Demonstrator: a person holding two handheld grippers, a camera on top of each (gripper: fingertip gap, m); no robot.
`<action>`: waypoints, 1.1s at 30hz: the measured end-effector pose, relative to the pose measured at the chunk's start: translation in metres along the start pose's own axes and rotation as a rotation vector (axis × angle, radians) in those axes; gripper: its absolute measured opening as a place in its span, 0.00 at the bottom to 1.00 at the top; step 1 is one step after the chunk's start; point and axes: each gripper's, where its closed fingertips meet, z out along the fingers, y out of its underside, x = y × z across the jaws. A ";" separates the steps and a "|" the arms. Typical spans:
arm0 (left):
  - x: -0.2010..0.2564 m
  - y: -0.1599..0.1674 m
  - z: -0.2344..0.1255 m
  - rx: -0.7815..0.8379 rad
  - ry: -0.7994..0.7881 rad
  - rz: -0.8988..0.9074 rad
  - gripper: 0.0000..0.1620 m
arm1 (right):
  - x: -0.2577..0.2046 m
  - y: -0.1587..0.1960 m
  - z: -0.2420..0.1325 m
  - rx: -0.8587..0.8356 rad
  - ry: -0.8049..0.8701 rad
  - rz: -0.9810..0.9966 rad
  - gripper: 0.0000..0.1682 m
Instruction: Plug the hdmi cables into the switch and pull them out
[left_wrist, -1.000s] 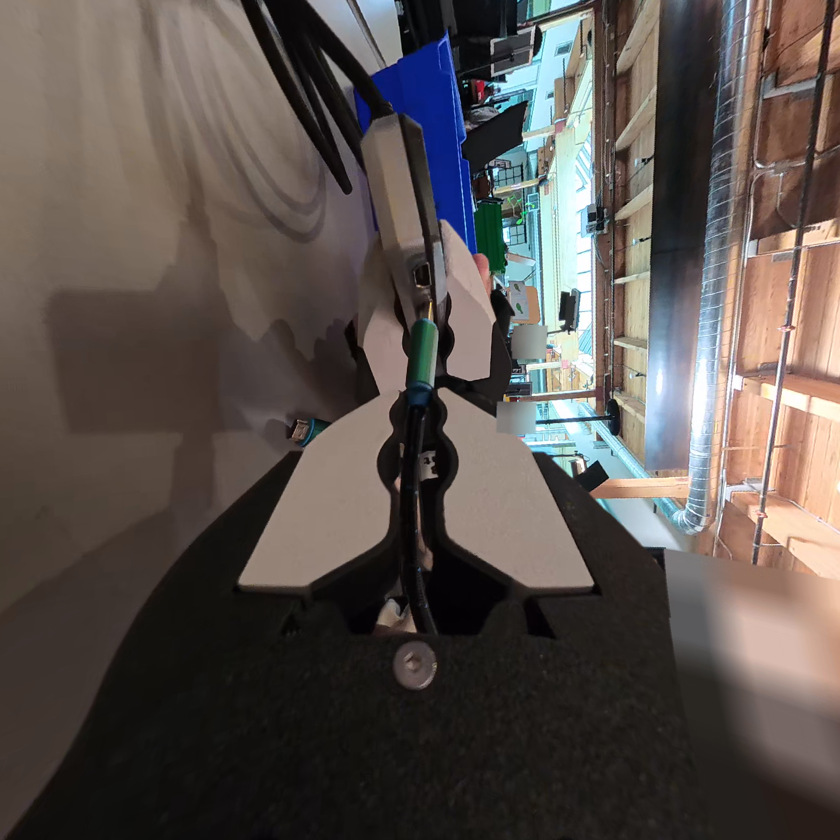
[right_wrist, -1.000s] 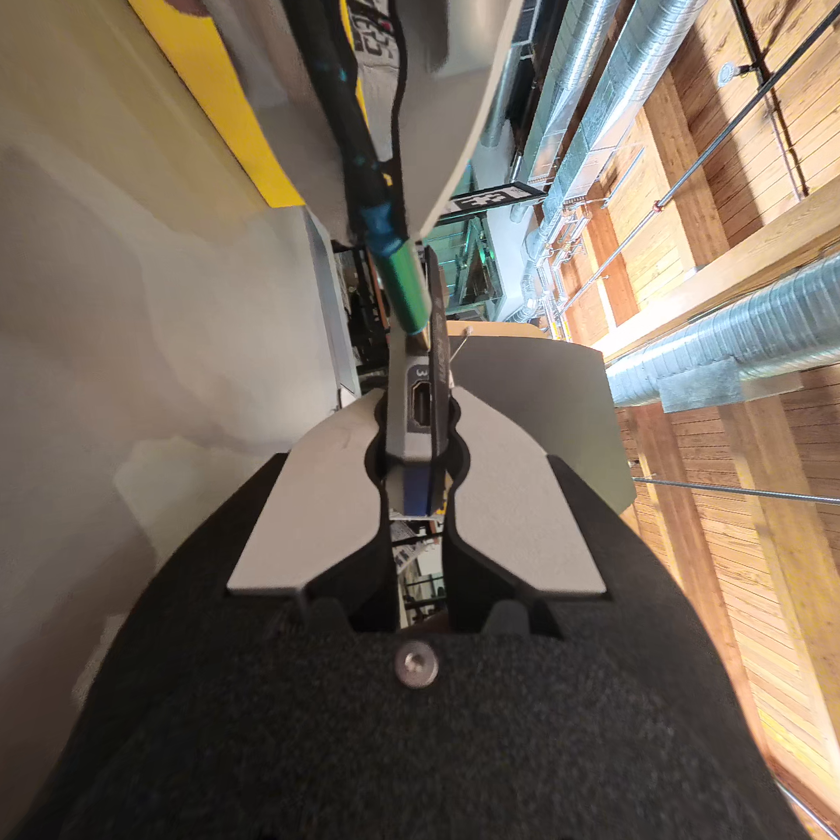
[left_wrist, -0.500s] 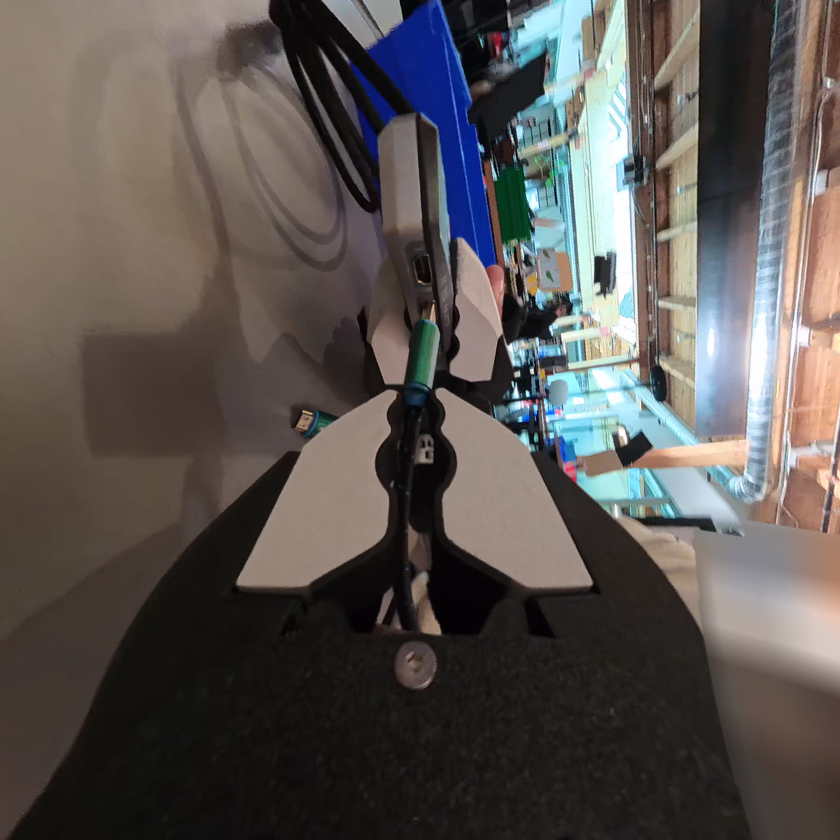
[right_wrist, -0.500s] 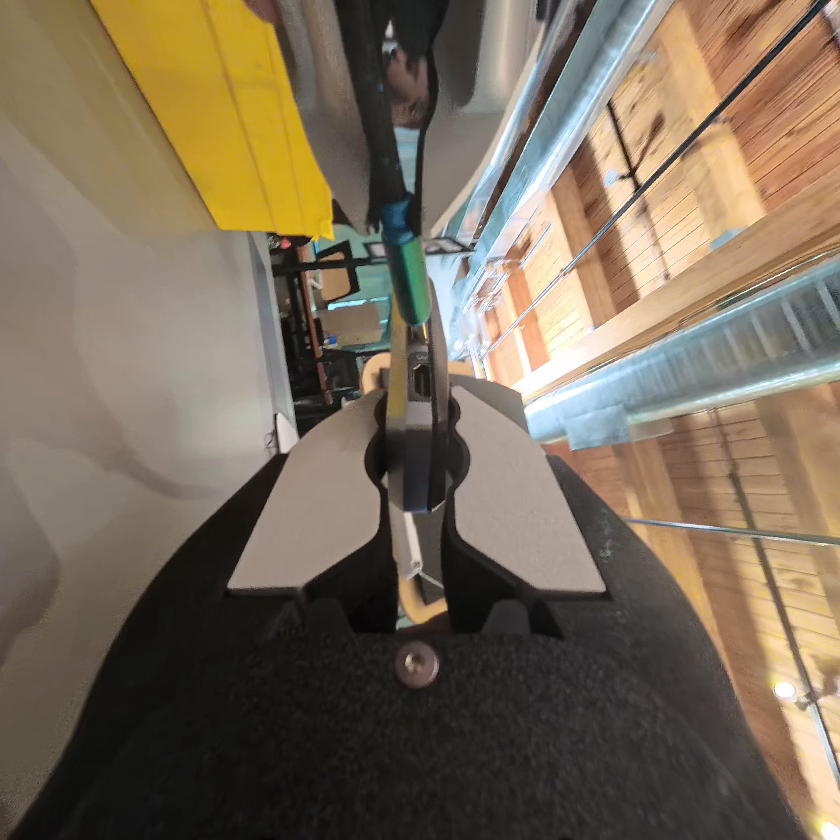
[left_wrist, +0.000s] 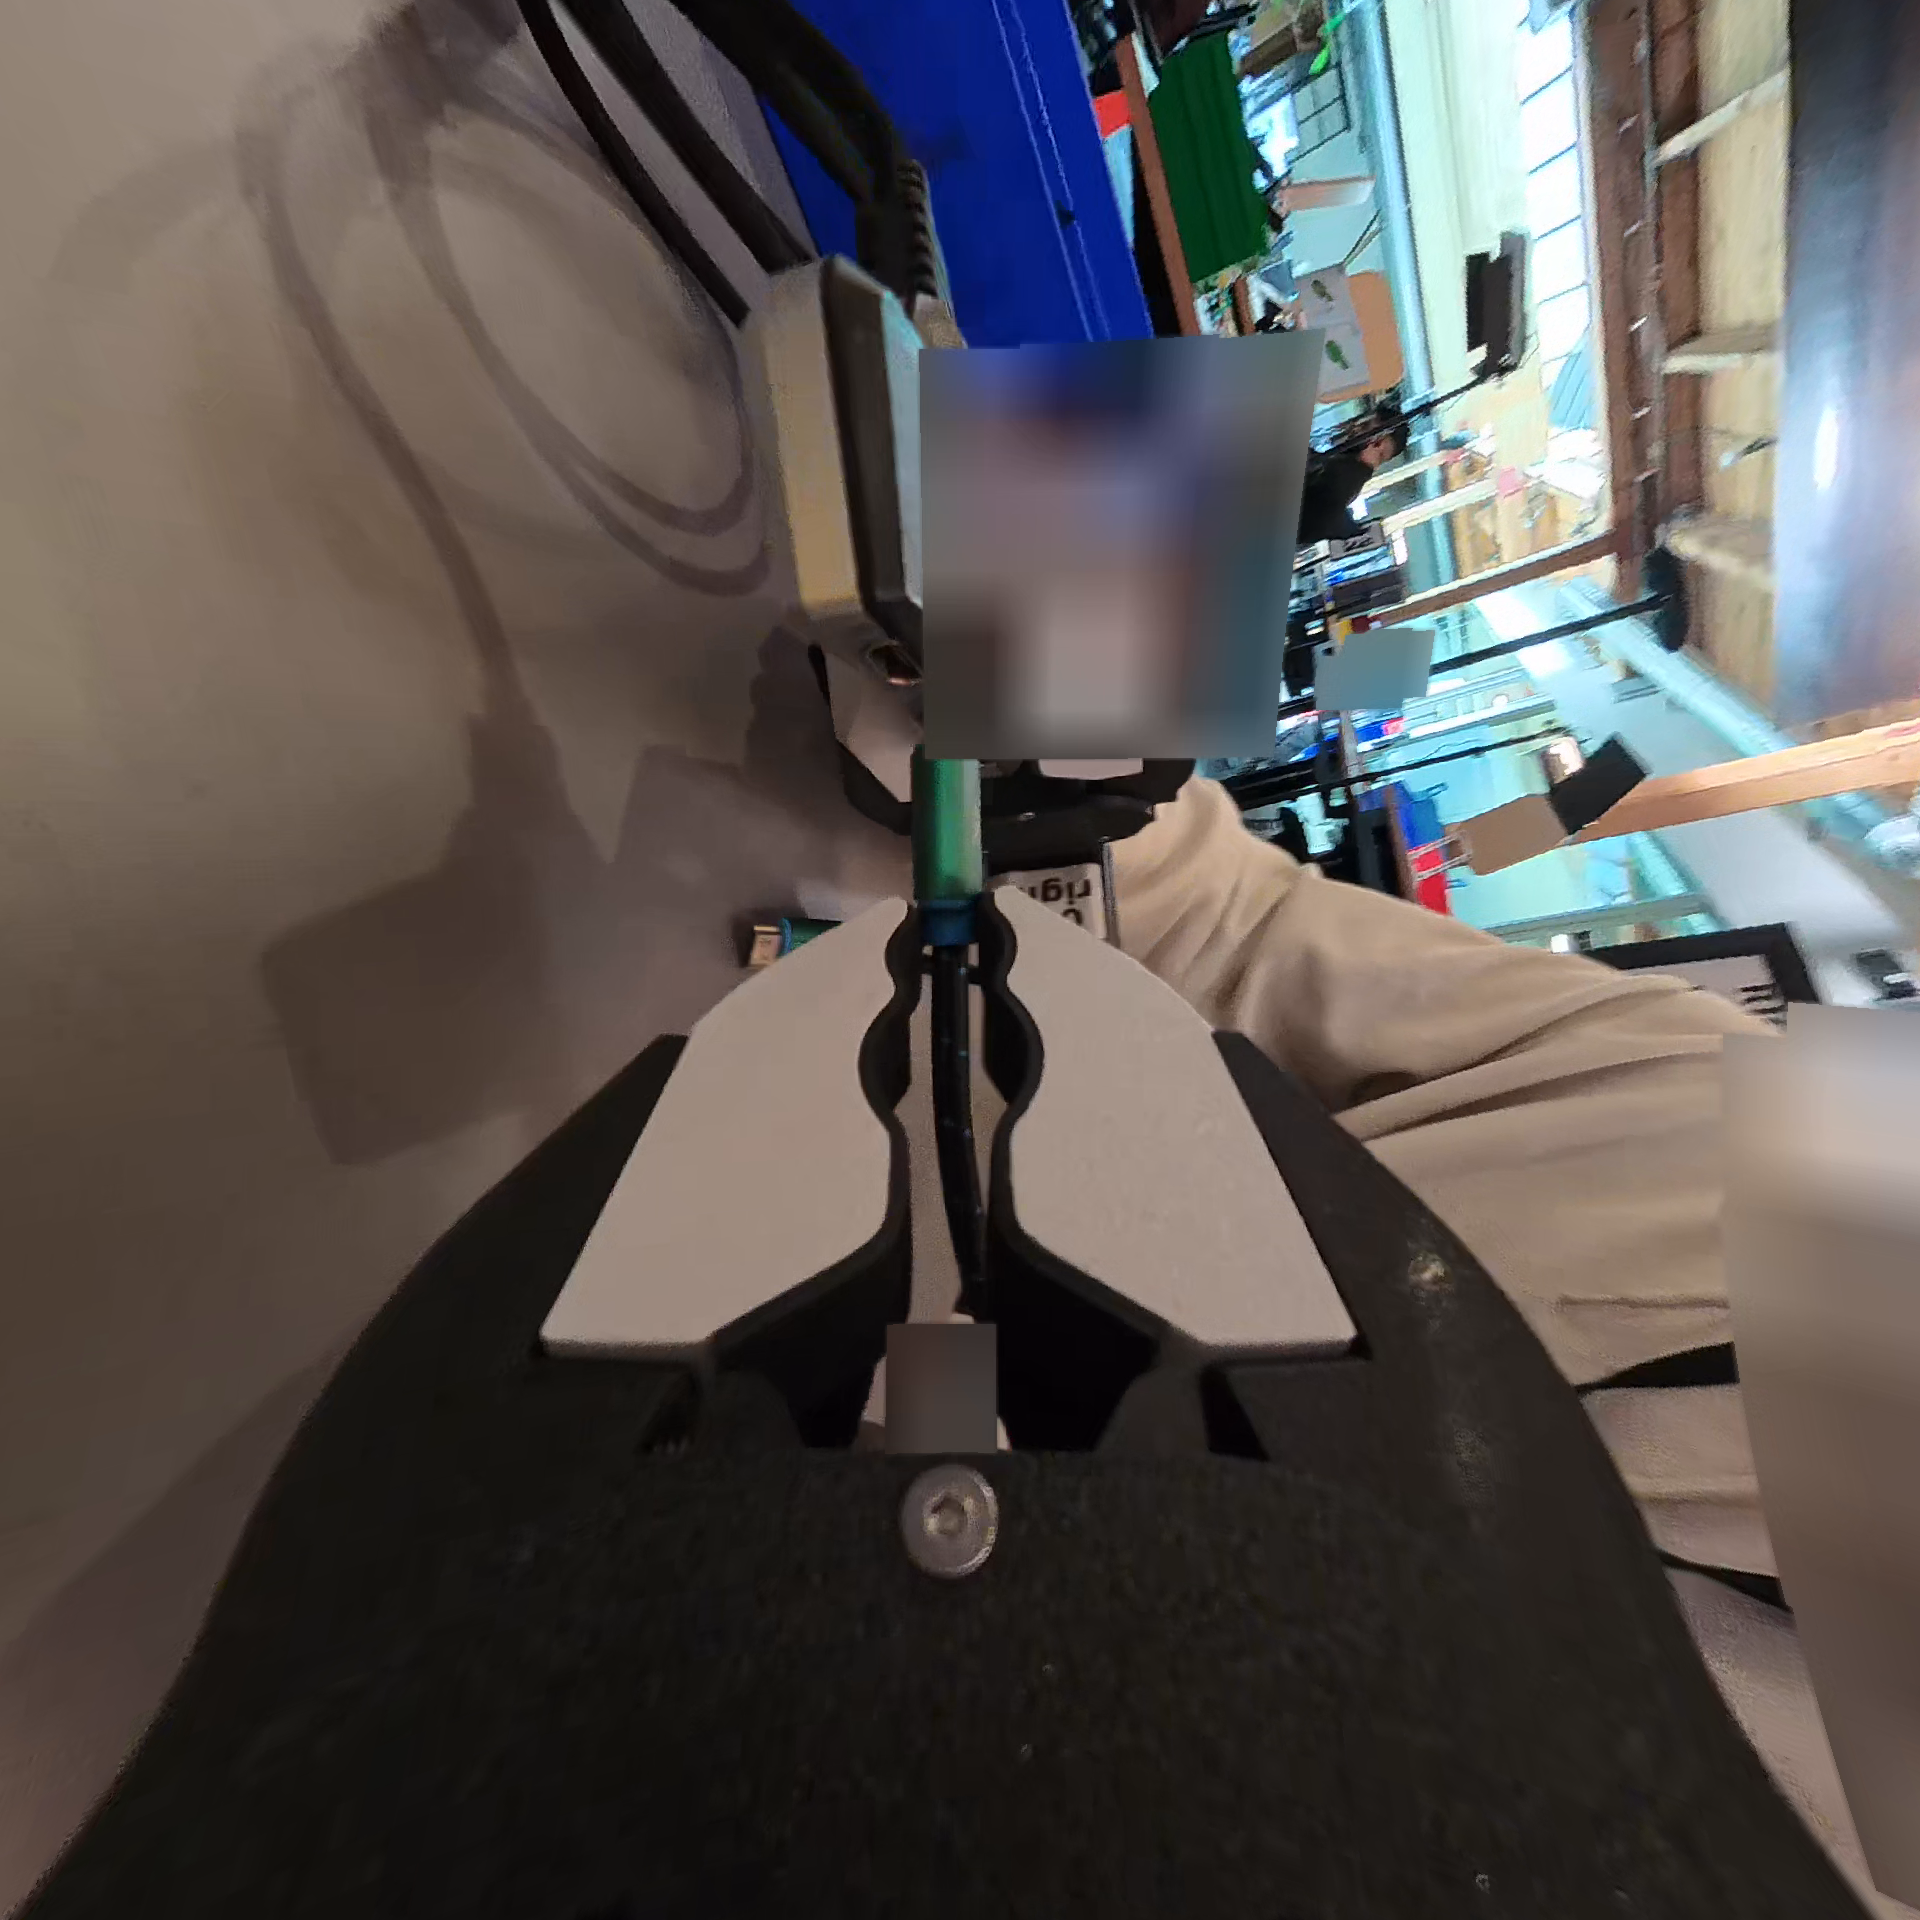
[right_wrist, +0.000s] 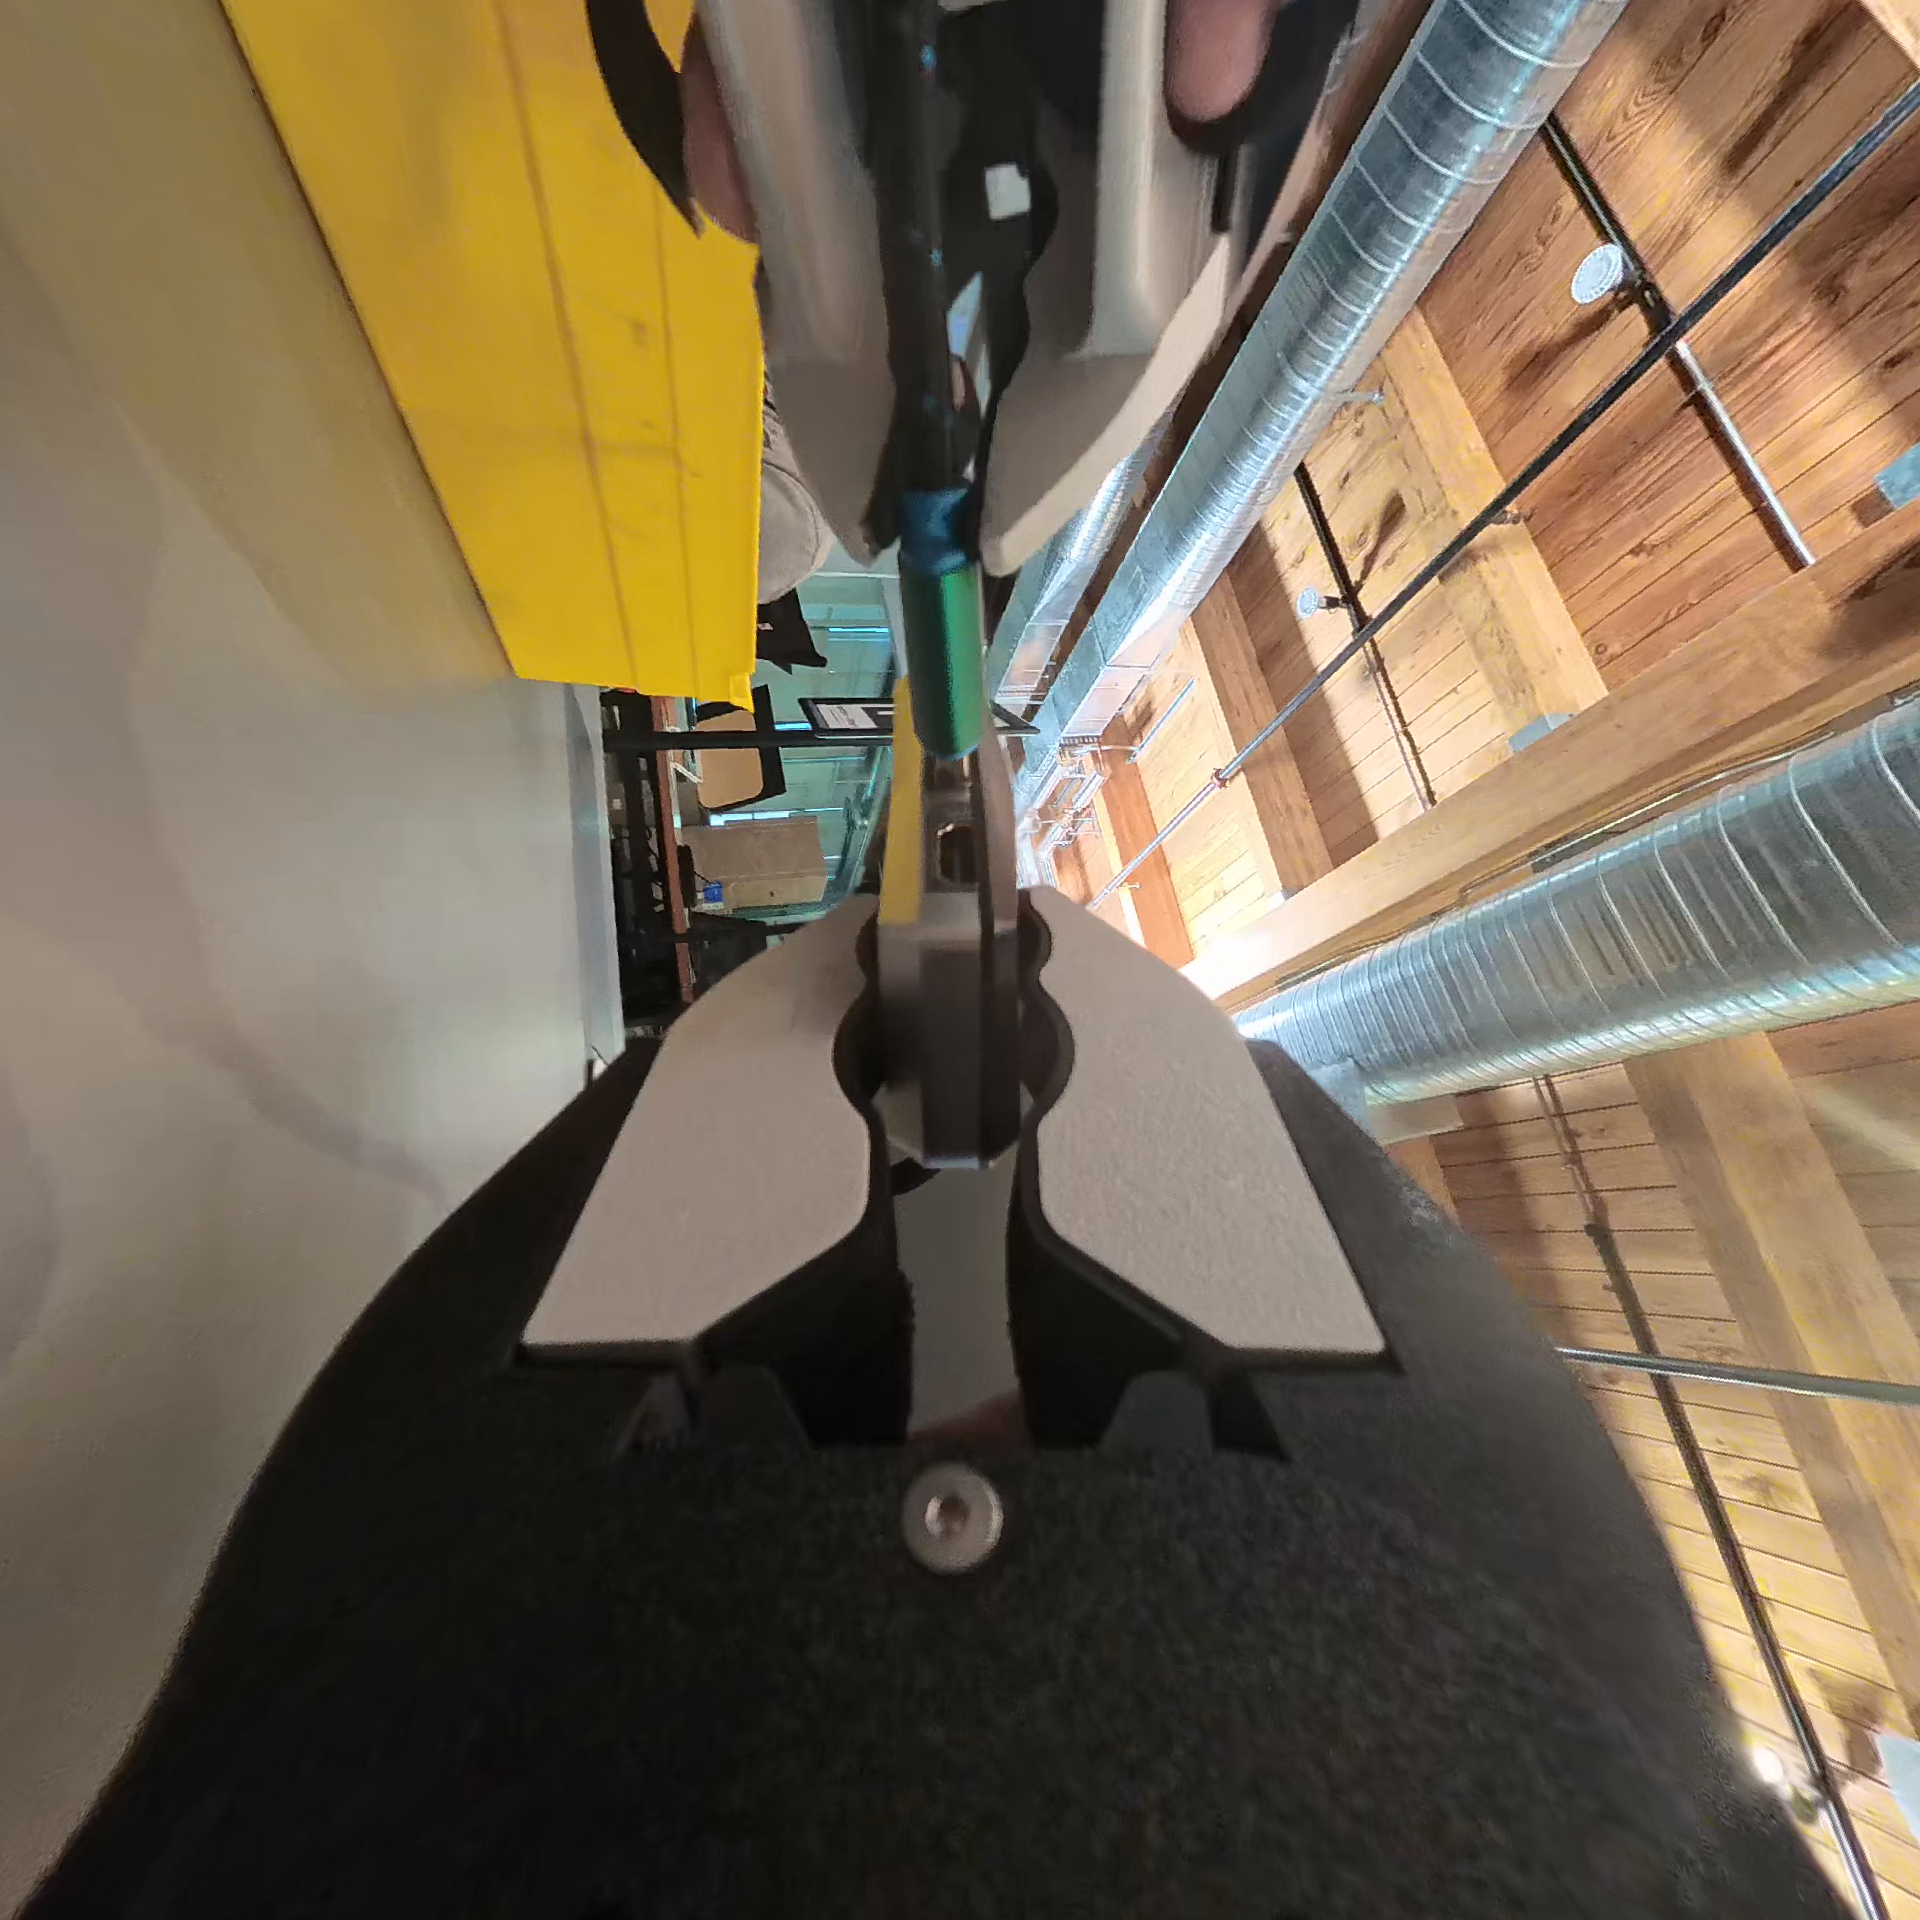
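My left tongs (left_wrist: 948, 940) are clamped on a black braided HDMI cable (left_wrist: 958, 1132) just behind its green metal plug (left_wrist: 945, 836), which points forward past the tips. Ahead, the grey metal HDMI switch box (left_wrist: 831, 457) stands on edge, one open port (left_wrist: 896, 663) facing me; a blurred patch hides where the plug's tip ends. Thick black cables (left_wrist: 831, 135) run from the switch's far end. A second green-tipped plug (left_wrist: 774, 940) lies on the pale grey desk (left_wrist: 312, 727). A blue plastic bin (left_wrist: 997, 177) sits behind, a cream sleeve (left_wrist: 1403, 1091) to the right.

plug (left_wrist: 943, 836) between switch (left_wrist: 836, 478) and left gripper (left_wrist: 948, 914), apparently touching, spare connector (left_wrist: 774, 940) left
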 end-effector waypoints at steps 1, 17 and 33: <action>0.000 -0.002 0.000 0.008 -0.028 0.034 0.05 | 0.000 0.000 0.000 -0.006 -0.003 0.009 0.12; 0.039 -0.048 -0.066 0.634 -0.418 0.706 0.16 | -0.001 0.037 0.006 -0.133 -0.055 0.291 0.12; 0.015 -0.041 0.000 0.581 -0.699 0.871 0.12 | -0.004 0.031 0.006 -0.124 -0.082 0.375 0.12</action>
